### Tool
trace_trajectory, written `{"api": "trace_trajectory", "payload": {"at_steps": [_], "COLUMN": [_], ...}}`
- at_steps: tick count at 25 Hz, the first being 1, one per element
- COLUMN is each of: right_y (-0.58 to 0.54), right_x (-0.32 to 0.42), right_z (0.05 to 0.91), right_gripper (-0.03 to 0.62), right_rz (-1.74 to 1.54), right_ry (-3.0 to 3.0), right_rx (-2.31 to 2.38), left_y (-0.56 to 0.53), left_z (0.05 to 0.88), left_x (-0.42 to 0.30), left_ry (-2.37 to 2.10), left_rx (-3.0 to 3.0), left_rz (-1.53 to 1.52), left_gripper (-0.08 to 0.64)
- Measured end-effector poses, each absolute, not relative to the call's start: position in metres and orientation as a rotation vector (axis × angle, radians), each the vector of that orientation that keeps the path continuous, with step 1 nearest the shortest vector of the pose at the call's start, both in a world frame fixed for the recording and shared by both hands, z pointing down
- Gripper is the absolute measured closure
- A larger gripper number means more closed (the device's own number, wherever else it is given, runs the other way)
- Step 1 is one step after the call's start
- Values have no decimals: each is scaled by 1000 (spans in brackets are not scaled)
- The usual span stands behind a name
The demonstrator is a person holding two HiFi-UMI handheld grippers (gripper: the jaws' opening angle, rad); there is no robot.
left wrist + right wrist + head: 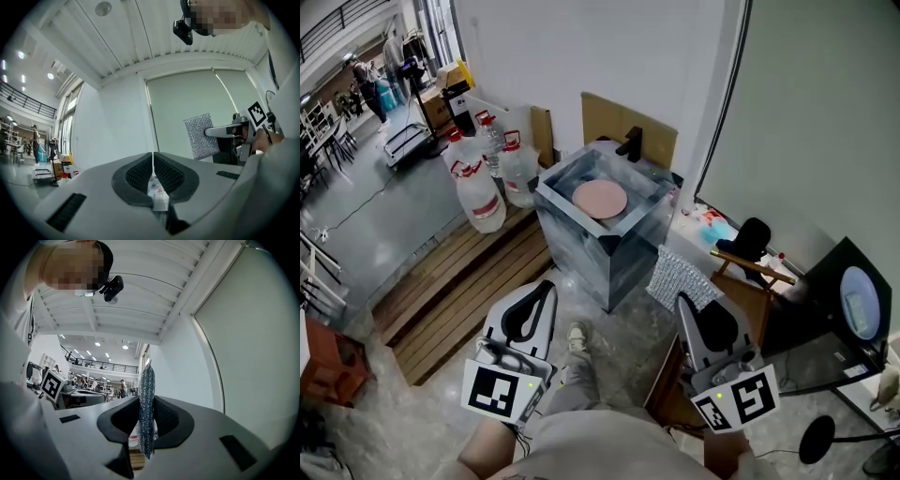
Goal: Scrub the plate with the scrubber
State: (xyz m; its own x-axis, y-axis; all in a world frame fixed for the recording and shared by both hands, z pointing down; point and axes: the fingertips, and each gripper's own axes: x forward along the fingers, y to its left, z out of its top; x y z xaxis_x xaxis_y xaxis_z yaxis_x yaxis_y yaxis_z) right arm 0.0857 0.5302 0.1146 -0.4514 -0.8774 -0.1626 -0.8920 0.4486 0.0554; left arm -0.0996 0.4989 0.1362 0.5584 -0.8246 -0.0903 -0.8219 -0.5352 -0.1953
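Note:
A round pink plate [600, 199] lies inside the grey box sink [630, 246] ahead of me in the head view. My right gripper [688, 302] is shut on a silvery mesh scrubber [680, 279], which sticks out past the fingertips, well short of the sink. In the right gripper view the scrubber [146, 408] stands edge-on between the pads, pointing up toward the ceiling. My left gripper [546, 287] is held low at the left, shut with nothing in it. Its pads [140, 172] meet in the left gripper view, where the scrubber [202, 136] also shows at the right.
A black faucet [630, 142] stands at the sink's far rim. Large water bottles [483, 183] stand to its left on a wooden pallet [455, 281]. A wooden stand [752, 272] and a dark monitor [853, 305] crowd the right side. My shoe [577, 339] rests on the tiled floor.

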Motion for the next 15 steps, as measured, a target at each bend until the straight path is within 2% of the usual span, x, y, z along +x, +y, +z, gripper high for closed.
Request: {"api": "trace_trajectory", "payload": {"at_steps": [7,15], "right_y": [470,351], "right_x": [87,77], "right_z": [130,144], "right_gripper": [489,489], "right_rz": [193,127], "right_ry": [2584,2591], "right_rx": [-1618,-1667], "left_y": [439,322], "left_z": [148,159], "left_x": [-97,-109], "left_ry": [1346,1330], "left_rx": [-2591,-2625], "left_rz": [-17,-71], "left_gripper": [534,534]}}
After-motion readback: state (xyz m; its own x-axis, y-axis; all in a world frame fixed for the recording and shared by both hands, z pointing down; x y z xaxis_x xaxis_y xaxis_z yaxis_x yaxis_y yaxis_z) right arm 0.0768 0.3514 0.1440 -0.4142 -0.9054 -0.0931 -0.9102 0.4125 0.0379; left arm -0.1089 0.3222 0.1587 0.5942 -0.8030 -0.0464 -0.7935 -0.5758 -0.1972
